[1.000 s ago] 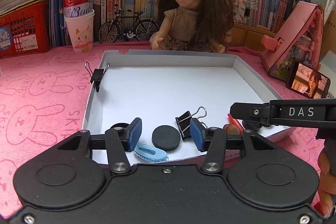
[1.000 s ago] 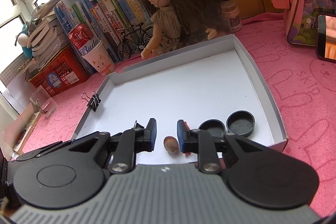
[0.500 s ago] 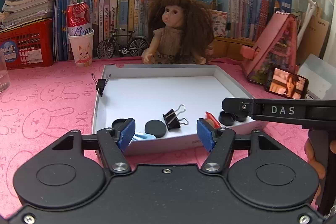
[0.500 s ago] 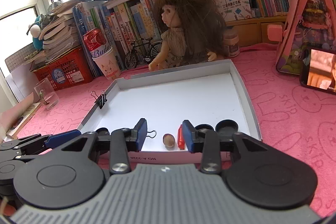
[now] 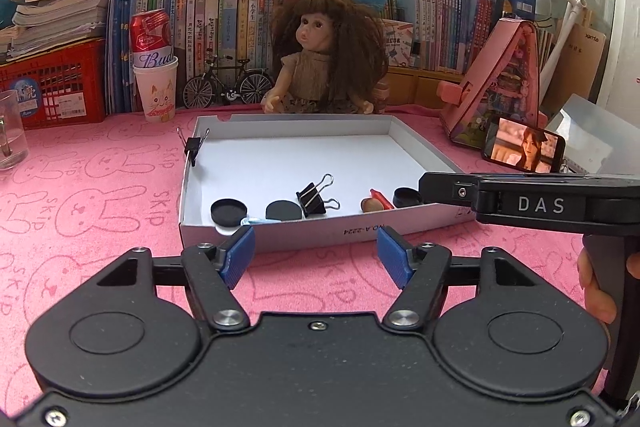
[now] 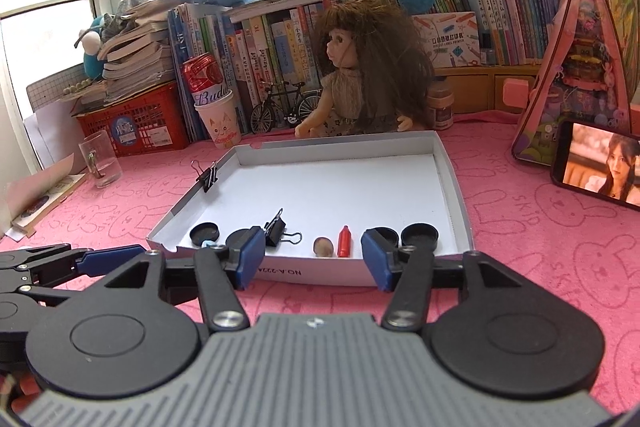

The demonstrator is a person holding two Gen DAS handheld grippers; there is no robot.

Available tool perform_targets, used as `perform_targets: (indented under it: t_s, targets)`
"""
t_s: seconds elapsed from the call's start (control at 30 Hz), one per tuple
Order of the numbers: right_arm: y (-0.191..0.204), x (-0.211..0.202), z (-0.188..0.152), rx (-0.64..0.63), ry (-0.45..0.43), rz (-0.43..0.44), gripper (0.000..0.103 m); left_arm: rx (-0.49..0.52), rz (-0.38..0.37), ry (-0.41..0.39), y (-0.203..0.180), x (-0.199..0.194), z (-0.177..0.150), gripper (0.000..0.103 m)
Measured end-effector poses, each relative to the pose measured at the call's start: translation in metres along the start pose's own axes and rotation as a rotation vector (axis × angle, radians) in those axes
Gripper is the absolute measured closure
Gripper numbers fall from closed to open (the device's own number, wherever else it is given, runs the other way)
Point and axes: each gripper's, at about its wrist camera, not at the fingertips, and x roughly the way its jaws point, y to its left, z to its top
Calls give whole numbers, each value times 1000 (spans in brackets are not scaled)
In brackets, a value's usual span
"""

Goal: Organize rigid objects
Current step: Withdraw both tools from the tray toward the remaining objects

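The left gripper (image 5: 316, 257) has its blue pads (image 5: 239, 255) apart and opening wider, with nothing between them but pink tablecloth; it sits just short of the near wall of the white tray (image 5: 280, 237). The right gripper (image 6: 312, 263) is in the same condition: pads (image 6: 251, 261) spread and widening, empty, just on the near side of that wall. Both sit clear of the tray, which suits hands that have let go and need room before the next pick.

Beyond the fingers, the small things lie in a rough row along the tray's near edge, probably because that is the easiest reach for both tools. From left to right in the right wrist view: a black round cap (image 6: 204, 233), a second black disc (image 6: 239, 239) partly behind the pad, a black binder clip (image 6: 278, 227) lying on its side with wire handles out, a small brown nut-like piece (image 6: 323, 246), a red cap-shaped piece (image 6: 344, 241) standing upright, then two more black caps (image 6: 420, 235). A pale blue item (image 5: 252, 221) peeps over the wall by the left caps; what it is I cannot make out.

A second binder clip (image 6: 207, 177) is clamped on the tray's left wall. The far half of the tray is bare.
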Motion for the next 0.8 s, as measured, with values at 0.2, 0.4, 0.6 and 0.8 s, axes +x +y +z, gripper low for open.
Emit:
perform_targets:
  t_s: [0.2,0.4,0.6,0.8]
  targets:
    - [1,-13,-13,-7,-7,4,25,1,7,3,0,-12,-12,37]
    - [7,-29,-32,-35,-36,3,22,12,12,6,-3,-25,-27,37]
    - [14,-45,-51,-67,-71,-6,20,17,19,10,-6,-36,-42,37]
    - [19,-61,-72,-102,-105,-26,20,8,25,22,-6,-47,-58,36]
